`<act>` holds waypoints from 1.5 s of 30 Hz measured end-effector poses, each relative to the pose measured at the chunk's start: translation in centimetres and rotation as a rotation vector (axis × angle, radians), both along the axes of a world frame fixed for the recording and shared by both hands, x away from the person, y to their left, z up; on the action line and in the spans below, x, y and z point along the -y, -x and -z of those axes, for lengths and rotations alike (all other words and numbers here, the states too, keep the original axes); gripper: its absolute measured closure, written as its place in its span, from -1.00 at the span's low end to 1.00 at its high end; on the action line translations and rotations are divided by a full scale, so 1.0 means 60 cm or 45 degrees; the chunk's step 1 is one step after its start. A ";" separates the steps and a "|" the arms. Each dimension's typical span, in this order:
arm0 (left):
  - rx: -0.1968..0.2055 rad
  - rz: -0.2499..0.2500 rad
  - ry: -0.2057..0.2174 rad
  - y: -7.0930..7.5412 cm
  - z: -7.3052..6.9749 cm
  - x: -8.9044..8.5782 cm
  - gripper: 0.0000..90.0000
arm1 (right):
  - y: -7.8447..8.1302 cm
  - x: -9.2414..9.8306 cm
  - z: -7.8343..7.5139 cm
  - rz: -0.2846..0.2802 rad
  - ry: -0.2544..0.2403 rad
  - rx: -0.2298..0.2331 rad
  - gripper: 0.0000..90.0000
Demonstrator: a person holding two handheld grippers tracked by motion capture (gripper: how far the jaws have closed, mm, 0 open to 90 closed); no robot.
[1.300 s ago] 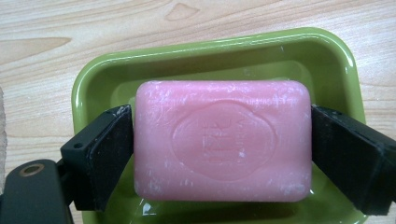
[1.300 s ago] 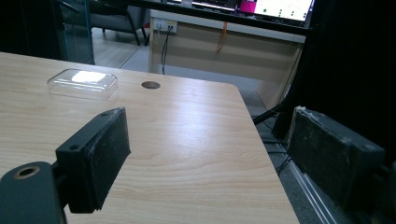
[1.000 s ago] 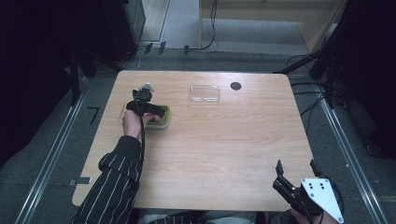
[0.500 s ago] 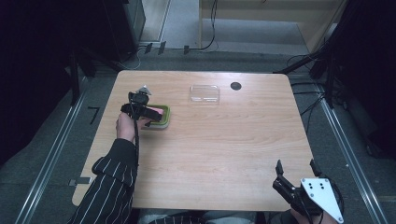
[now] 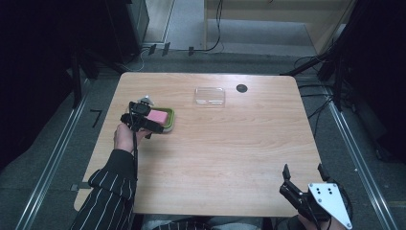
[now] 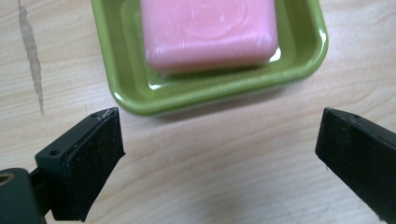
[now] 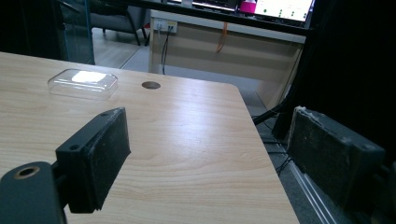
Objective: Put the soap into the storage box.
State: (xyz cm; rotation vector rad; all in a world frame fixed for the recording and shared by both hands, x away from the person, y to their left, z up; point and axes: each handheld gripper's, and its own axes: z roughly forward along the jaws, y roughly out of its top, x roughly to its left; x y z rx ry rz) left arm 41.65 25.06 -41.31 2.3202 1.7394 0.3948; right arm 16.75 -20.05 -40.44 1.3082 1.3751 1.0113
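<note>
A pink bar of soap (image 6: 208,33) lies in a glossy green dish (image 6: 308,60) on the wooden table. My left gripper (image 6: 219,119) is open, its black jaws spread wide just short of the dish's near rim and touching nothing. In the high view the left gripper (image 5: 149,122) sits at the left edge of the green dish (image 5: 168,120), which holds the soap (image 5: 159,116), held by a hand in a striped sleeve. My right gripper (image 5: 302,170) is open and empty at the table's near right corner. A clear plastic lid (image 5: 209,96) lies at the far middle of the table.
A small dark round hole (image 5: 242,88) sits in the table (image 5: 230,153) right of the lid. In the right gripper view the clear lid (image 7: 83,83) and hole (image 7: 150,85) are far ahead, and the table's right edge drops to a floor with cables.
My left gripper has drawn back toward the person and slightly left, from over the dish to its near-left edge. The right gripper has not moved.
</note>
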 end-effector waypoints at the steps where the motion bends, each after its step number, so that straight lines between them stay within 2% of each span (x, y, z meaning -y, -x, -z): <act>1: -0.001 0.002 -0.004 0.004 0.001 -0.001 -0.97 | 0.000 0.000 0.000 0.000 -0.001 0.000 -0.72; 10: -0.051 0.012 -0.028 0.031 0.014 -0.015 -0.97 | 0.000 0.000 0.000 0.000 -0.001 0.000 -0.72; 18: -0.056 0.058 -0.045 0.059 0.020 -0.021 -0.97 | 0.000 0.000 0.000 0.000 -0.001 0.000 -0.72; 28: -0.066 0.065 -0.052 0.093 0.027 -0.035 -0.97 | 0.001 0.001 0.000 -0.001 -0.003 0.004 -0.72; 33: -0.094 0.087 -0.069 0.110 0.034 -0.037 -0.97 | 0.001 0.000 0.000 -0.001 -0.003 0.005 -0.72; 45: -0.096 0.085 -0.077 0.123 0.037 -0.046 -0.97 | -0.001 0.000 0.000 -0.012 0.007 0.000 -0.72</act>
